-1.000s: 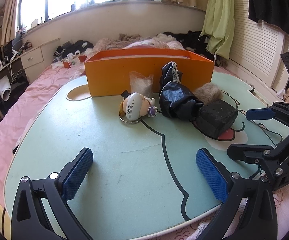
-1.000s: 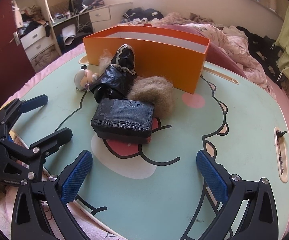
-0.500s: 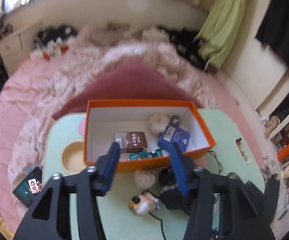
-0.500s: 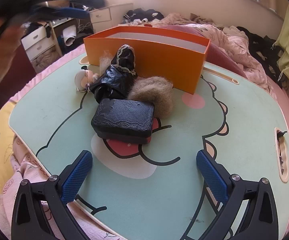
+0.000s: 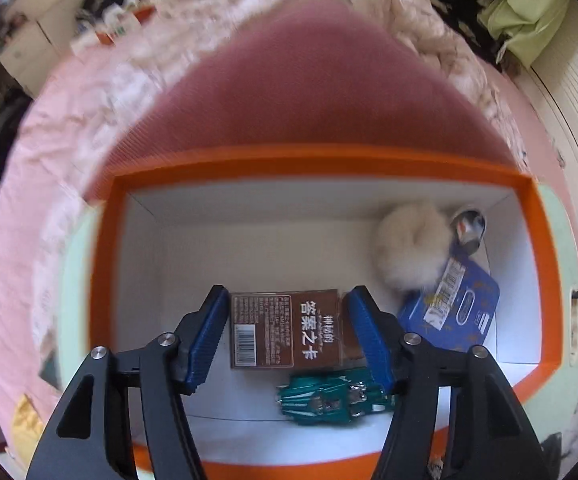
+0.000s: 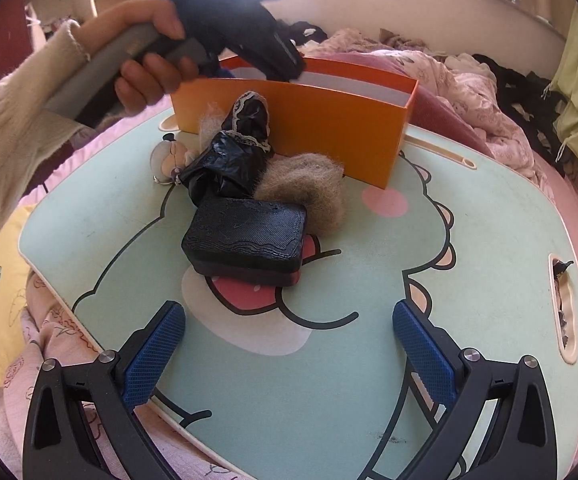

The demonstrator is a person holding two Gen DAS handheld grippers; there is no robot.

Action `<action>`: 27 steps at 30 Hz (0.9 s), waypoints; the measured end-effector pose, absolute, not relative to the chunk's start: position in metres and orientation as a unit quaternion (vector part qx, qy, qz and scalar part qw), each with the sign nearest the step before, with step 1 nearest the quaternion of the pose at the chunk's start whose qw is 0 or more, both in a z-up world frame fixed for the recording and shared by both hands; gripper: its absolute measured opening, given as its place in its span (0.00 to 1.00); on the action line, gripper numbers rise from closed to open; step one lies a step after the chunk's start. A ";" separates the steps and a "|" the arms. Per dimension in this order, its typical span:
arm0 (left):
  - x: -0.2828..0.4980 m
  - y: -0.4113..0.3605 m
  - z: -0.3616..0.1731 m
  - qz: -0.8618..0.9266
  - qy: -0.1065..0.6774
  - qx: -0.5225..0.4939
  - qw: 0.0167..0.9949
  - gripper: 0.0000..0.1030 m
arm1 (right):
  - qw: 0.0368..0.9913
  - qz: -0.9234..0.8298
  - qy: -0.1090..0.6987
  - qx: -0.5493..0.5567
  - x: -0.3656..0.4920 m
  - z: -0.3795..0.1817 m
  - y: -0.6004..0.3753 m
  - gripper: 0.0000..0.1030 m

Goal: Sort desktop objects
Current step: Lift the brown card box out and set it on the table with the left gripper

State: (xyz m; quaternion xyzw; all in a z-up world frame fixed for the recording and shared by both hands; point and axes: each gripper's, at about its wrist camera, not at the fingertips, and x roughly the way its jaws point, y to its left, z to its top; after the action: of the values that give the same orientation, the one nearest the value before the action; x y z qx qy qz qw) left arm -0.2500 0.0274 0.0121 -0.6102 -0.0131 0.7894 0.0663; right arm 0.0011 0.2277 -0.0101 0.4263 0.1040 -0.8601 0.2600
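right tongs [image 6: 285, 356]: spread wide, holding nothing, low over the worktop [image 6: 469, 232]
black case [image 6: 247, 240]: just ahead, flat, long side running left-right
orange box [image 6: 329, 128]: further back, long axis left-right
left tongs [image 5: 289, 340]: over the box, part open around a brown pack [image 5: 285, 328] lying flat, no clear contact

Black tongs [image 6: 289, 354], blue textured pads [image 6: 151, 358], silver screws; cream knit sleeve [image 6: 13, 136].

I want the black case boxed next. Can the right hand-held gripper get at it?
Probably yes: the right hand-held gripper is open, and bare table lies between it and the black case.
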 end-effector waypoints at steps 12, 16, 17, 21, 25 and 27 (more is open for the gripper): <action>-0.199 0.000 0.061 0.861 -0.088 -0.491 0.094 0.54 | 0.259 -0.861 0.103 0.426 -0.002 -0.010 0.227 1.00; -0.140 -0.013 0.101 0.894 -0.127 -0.413 0.118 0.54 | 0.259 -0.861 0.103 0.426 -0.002 -0.011 0.228 1.00; -0.122 -0.016 0.106 0.900 -0.130 -0.397 0.125 0.54 | 0.259 -0.861 0.103 0.426 -0.002 -0.011 0.228 1.00; -0.079 -0.017 0.100 0.903 -0.122 -0.387 0.137 0.54 | 0.259 -0.861 0.103 0.426 -0.002 -0.010 0.227 1.00; -0.053 -0.015 0.070 0.899 -0.115 -0.401 0.134 0.55 | 0.259 -0.861 0.103 0.426 -0.002 -0.011 0.228 1.00; -0.044 -0.015 0.061 0.906 -0.124 -0.385 0.125 0.55 | 0.259 -0.861 0.103 0.426 -0.002 -0.011 0.228 1.00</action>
State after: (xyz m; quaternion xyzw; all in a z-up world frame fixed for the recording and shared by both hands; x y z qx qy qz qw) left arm -0.0439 -0.0154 0.0608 -0.3853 -0.1239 0.9059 0.1250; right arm -0.0021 0.2283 -0.0108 0.4259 0.1026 -0.8607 0.2594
